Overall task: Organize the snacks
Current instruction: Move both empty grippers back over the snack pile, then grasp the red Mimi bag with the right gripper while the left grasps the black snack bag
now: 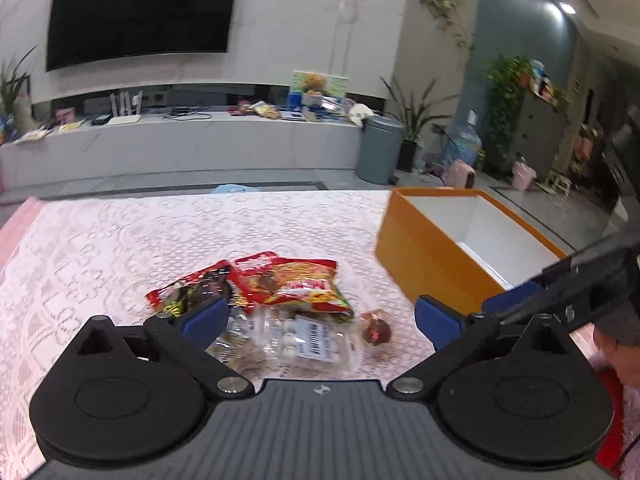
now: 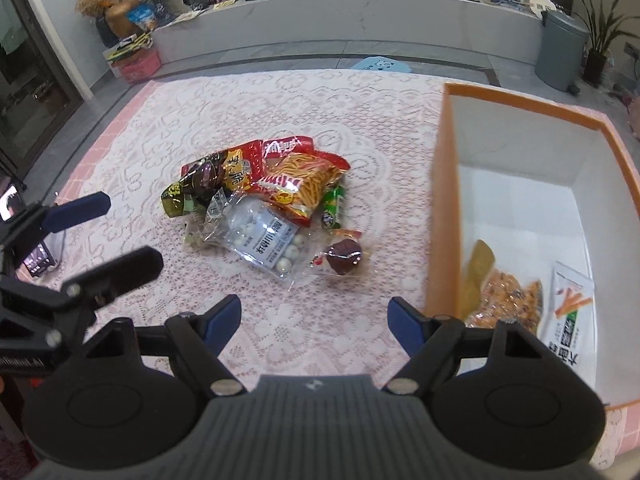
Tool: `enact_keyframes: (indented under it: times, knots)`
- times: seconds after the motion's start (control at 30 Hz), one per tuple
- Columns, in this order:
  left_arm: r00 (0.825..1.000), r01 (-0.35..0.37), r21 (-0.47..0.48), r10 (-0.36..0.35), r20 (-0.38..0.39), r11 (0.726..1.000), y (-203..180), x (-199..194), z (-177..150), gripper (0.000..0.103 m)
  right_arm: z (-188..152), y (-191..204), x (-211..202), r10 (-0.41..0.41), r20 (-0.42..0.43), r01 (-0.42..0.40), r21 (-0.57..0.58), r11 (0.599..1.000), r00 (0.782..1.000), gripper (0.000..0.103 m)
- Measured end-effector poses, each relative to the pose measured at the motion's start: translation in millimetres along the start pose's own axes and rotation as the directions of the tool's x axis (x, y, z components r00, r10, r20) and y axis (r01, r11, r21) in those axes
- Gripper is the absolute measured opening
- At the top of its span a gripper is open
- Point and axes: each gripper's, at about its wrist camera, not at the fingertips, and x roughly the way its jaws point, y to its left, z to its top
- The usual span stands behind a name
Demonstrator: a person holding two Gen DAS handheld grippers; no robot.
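Where the lace-covered surface (image 2: 320,120) carries them, a heap of snack packets (image 2: 260,200) lies centre, a clear bag of white balls (image 2: 264,240) nearest, a wrapped dark sweet (image 2: 340,258) just beside it. Orange box (image 2: 440,200), alongside: three packets (image 2: 508,300) inside. Left gripper (image 1: 320,316) and right gripper (image 2: 314,320): jaws wide apart, holding nothing.

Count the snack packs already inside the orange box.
3, all at the near end of the orange box: a yellow pack by the left wall, a crumbly one, a white packet. The gripper may hide more.
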Motion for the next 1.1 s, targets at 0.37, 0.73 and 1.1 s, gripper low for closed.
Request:
enact_keyframes:
  times: [0.37,0.73,1.1]
  knots:
    - [0.995,-0.025,-0.139,0.011,-0.100,0.990,47,15,-2,0.103,3,27,39,-0.056,0.154,0.068,-0.073,0.995,0.986,0.078]
    - [0.985,-0.041,-0.160,0.013,-0.172,0.986,59,52,-1,0.074,14,26,80,-0.067,0.225,0.087,-0.078,0.993,0.972,0.078]
    - [0.983,-0.170,-0.059,0.165,-0.077,0.984,67,74,14,0.096,40,26,108,-0.072,0.265,0.098,-0.089,0.991,0.962,0.083]
